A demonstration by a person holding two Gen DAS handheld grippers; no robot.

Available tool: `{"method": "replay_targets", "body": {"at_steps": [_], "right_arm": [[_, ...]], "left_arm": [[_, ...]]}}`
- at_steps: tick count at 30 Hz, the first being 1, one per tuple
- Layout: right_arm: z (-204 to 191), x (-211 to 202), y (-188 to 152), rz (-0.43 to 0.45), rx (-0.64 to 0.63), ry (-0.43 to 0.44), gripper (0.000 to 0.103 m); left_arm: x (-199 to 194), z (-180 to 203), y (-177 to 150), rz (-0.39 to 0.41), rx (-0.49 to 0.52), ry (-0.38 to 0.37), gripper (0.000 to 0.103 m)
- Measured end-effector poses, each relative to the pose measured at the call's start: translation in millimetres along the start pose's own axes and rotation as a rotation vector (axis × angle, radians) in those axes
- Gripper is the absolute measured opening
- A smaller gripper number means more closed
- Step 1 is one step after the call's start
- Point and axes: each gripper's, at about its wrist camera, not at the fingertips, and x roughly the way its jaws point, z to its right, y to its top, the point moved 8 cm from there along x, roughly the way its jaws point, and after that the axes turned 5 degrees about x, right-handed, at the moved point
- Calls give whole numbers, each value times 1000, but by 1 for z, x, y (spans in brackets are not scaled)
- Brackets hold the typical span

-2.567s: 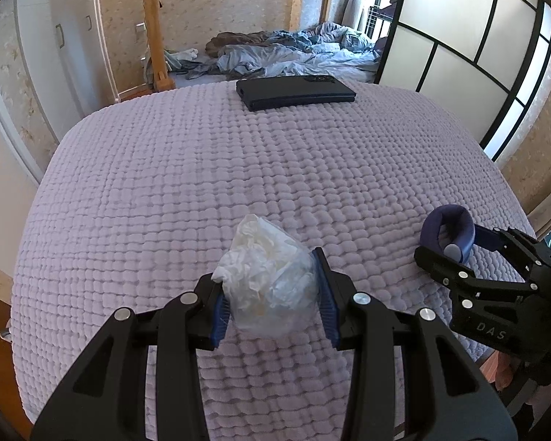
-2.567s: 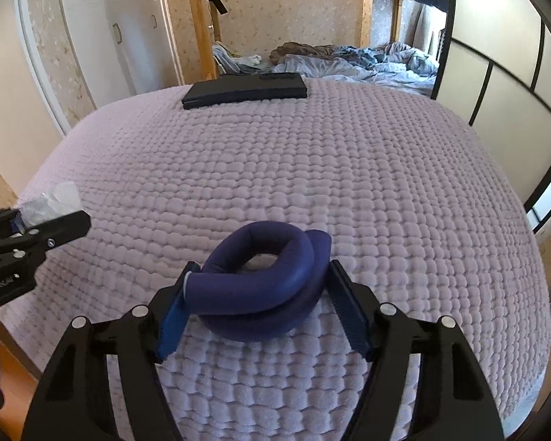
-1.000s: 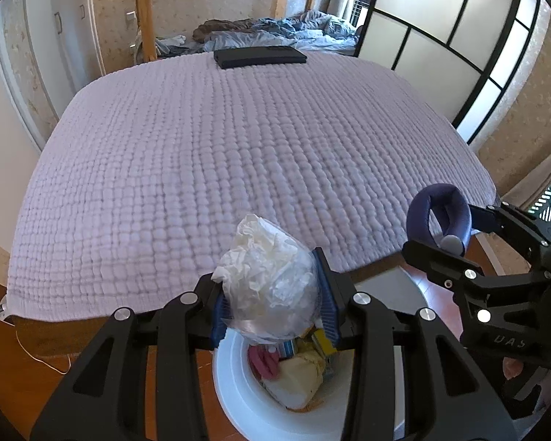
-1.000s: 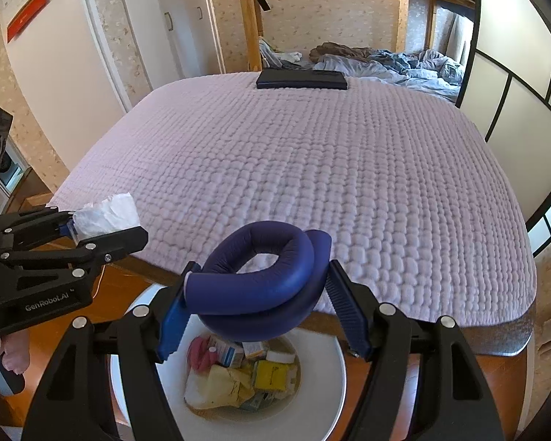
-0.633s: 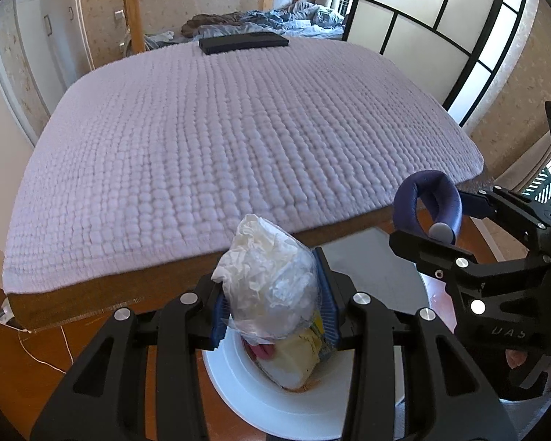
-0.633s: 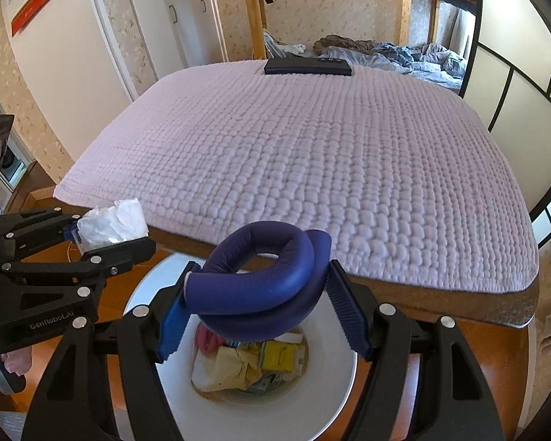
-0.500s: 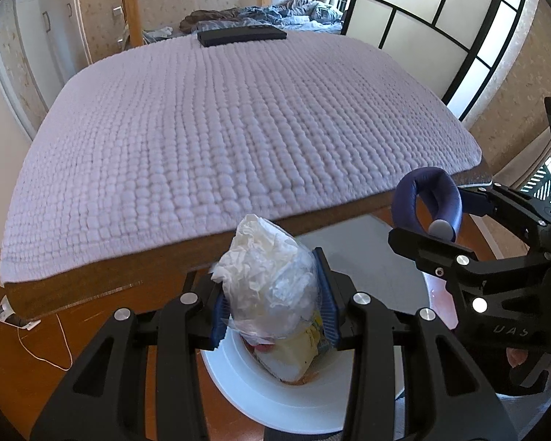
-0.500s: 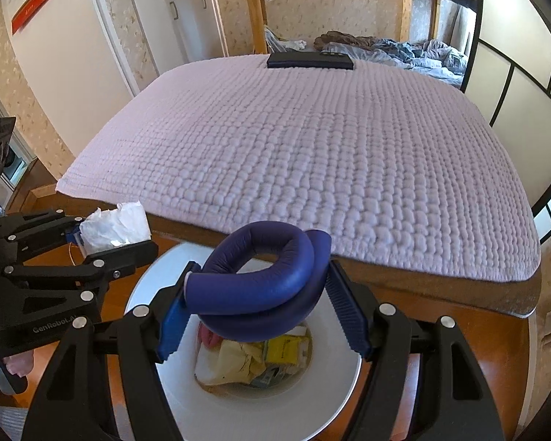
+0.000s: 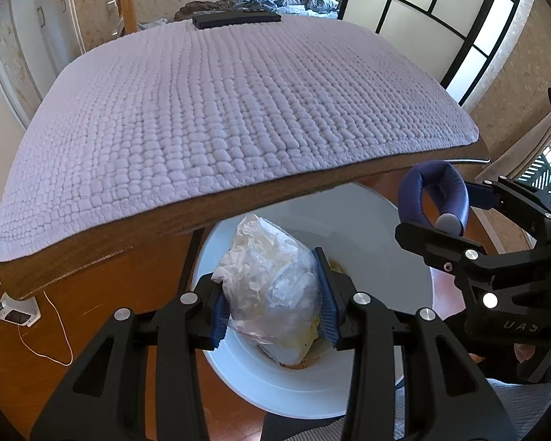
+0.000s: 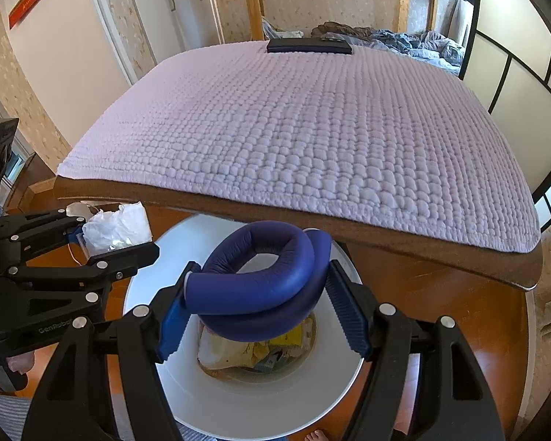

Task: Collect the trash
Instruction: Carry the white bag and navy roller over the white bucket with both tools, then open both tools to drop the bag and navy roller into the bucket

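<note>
Left claw: blue pads pressed on both sides of a crumpled white plastic bag, which bulges up between the fingers. Directly below and ahead of it, the white trash bin, round and open-topped, standing on the wooden floor. Bin holds a pile of yellow and pale wrappers.

Right claw: clamped on a coiled dark blue foam tube, the loop lying flat between the ribbed pads, one end butting the left-side pad. It hangs over the same bin, above the wrappers. In the left wrist view this claw shows at the right edge with the tube on edge; in the right wrist view the left claw shows at the left edge, bag in its grip, over the bin's rim.

Beyond both claws: the near edge of a bed with a lilac quilted cover on a brown base, overhanging the bin's far rim. At the far end of the cover, a flat dark case. Left of the left claw, on the floor, a small white device with a thin white cable. Bare toes show at the bottom of the right wrist view.
</note>
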Motion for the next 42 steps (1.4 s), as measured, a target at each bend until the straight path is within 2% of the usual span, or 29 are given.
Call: {"method": "replay_targets", "body": {"at_steps": [15, 42], "right_arm": [[5, 16, -22, -53, 0, -6, 69], [4, 58, -36, -137, 21, -3, 69]], "left_arm": [[19, 6, -17, -49, -3, 6, 42], [62, 21, -41, -125, 2, 30, 42]]}}
